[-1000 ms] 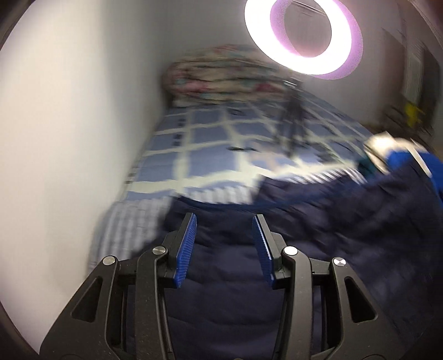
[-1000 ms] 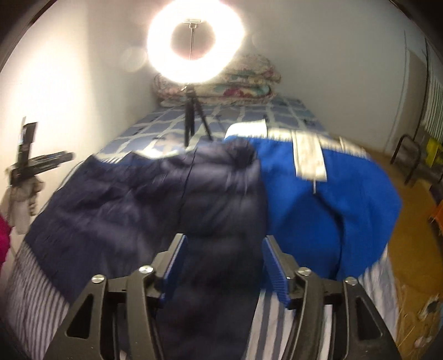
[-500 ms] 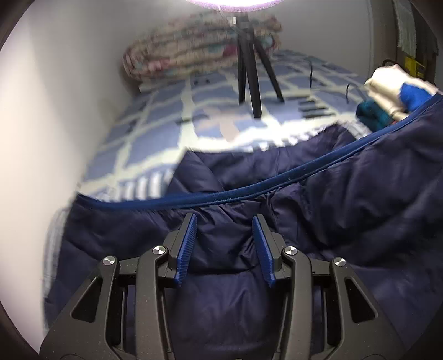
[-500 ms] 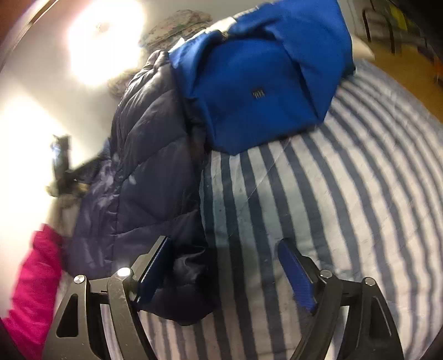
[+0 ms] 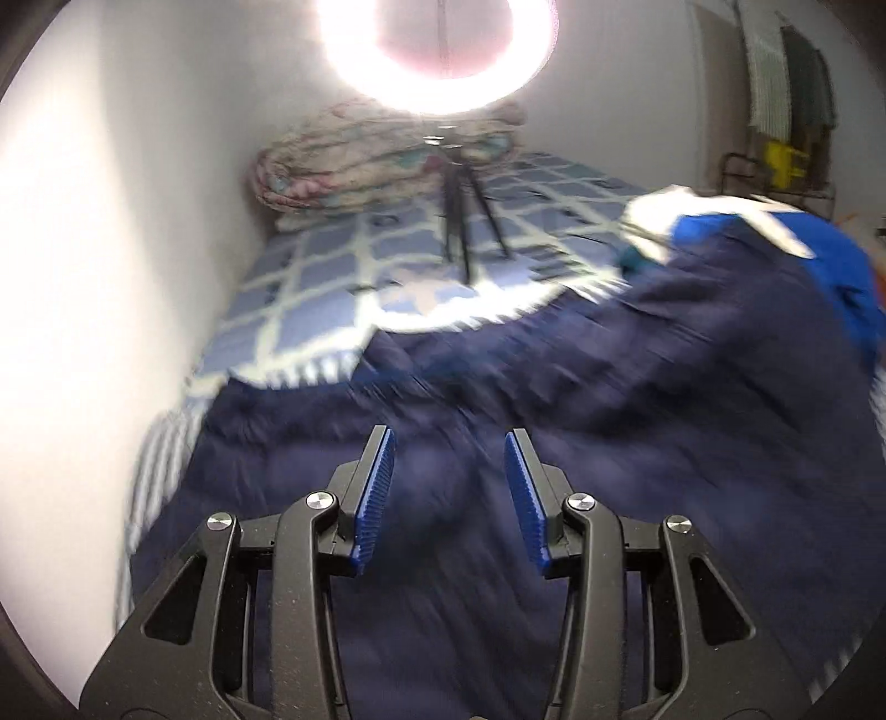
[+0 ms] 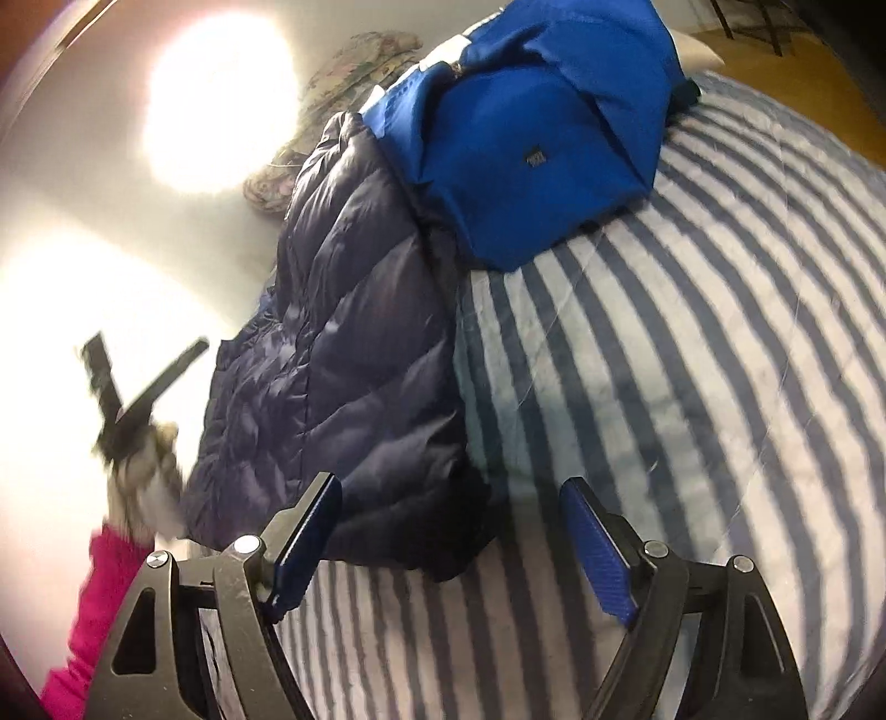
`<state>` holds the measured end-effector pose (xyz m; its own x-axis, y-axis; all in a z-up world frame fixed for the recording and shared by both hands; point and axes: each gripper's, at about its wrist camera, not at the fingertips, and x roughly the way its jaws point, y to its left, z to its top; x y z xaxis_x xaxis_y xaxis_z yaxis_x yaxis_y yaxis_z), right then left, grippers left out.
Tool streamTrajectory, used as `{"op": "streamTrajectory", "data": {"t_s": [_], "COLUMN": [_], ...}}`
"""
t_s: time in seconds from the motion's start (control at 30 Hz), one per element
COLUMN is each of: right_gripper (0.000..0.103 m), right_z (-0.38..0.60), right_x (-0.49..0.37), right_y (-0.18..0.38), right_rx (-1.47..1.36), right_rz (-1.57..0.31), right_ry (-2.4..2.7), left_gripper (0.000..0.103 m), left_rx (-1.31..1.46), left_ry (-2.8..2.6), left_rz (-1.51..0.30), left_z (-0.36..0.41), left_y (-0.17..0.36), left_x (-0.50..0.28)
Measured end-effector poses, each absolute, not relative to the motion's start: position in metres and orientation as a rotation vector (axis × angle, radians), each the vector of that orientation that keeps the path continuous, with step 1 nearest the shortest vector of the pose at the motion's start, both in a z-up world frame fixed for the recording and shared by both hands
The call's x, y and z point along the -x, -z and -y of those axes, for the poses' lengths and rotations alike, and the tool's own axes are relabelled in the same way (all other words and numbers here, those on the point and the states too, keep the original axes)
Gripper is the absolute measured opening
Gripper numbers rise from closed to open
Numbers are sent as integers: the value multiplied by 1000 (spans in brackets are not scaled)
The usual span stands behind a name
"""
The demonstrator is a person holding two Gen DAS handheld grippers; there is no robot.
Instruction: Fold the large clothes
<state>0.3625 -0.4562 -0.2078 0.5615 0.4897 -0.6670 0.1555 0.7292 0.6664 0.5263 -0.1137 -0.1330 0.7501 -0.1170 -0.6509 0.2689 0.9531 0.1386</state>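
Observation:
A navy puffer jacket (image 5: pixel 609 415) lies spread over the bed and fills the lower half of the blurred left wrist view. My left gripper (image 5: pixel 448 443) hovers over it, jaws parted, nothing pinched between the blue pads. In the right wrist view the jacket (image 6: pixel 343 343) lies folded lengthwise, with a bright blue garment (image 6: pixel 542 138) against its far end. My right gripper (image 6: pixel 451 487) is open wide just above the striped bedding. The jacket's near corner sits by its left finger (image 6: pixel 310 526), and the pads do not press it.
A ring light (image 5: pixel 437 44) on a black tripod (image 5: pixel 465 221) stands on the checked blanket (image 5: pixel 332 277), with a folded floral quilt (image 5: pixel 376 160) behind it. A white wall runs along the left. A gloved hand (image 6: pixel 144 476) and pink sleeve (image 6: pixel 94 609) appear left. Striped bedding (image 6: pixel 692 387) lies right.
The right gripper dropped, rolled and widened its jaws, and the jacket is no longer between the pads. The left view swung across the jacket and is blurred; the ring light is back in view.

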Motion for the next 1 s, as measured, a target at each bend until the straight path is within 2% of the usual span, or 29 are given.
{"op": "streamTrajectory", "data": {"t_s": [0.07,0.1,0.17,0.2,0.23,0.3,0.4,0.5,0.7,0.9,1.0], "right_gripper": [84,80,55,36,25,16,11,9,8,8,8], "right_z": [452,447,441,437,435,428,408,388,353,317,295], "right_x": [-368,-372,-381,-386,-390,-392,-391,-392,-388,-394,-396], "right_y": [213,215,219,220,216,201,161,128,80,49,36], "right_rx": [-790,-801,-843,-852,-849,-795,-613,-490,-306,-143,-108], "right_rz": [-972,-969,-974,-979,-980,-971,-926,-896,-846,-809,-791], "right_ry": [-209,-203,-209,-214,-202,-191,-176,-168,-175,-184,-201], "left_gripper": [44,44,44,44,44,44,44,44,44,44,44], "left_rx": [-225,-227,-240,-235,-223,-237,-313,-265,-164,-79,4], "left_ry": [239,244,250,244,239,225,214,216,233,304,337], "left_rz": [-702,-704,-721,-731,-745,-774,-775,-802,-766,-766,-811], "left_z": [121,126,137,141,145,152,162,156,114,62,43], "left_y": [138,141,153,162,170,193,223,212,138,65,54], "left_x": [-496,-487,-475,-472,-472,-473,-475,-476,-431,-328,-278]}}
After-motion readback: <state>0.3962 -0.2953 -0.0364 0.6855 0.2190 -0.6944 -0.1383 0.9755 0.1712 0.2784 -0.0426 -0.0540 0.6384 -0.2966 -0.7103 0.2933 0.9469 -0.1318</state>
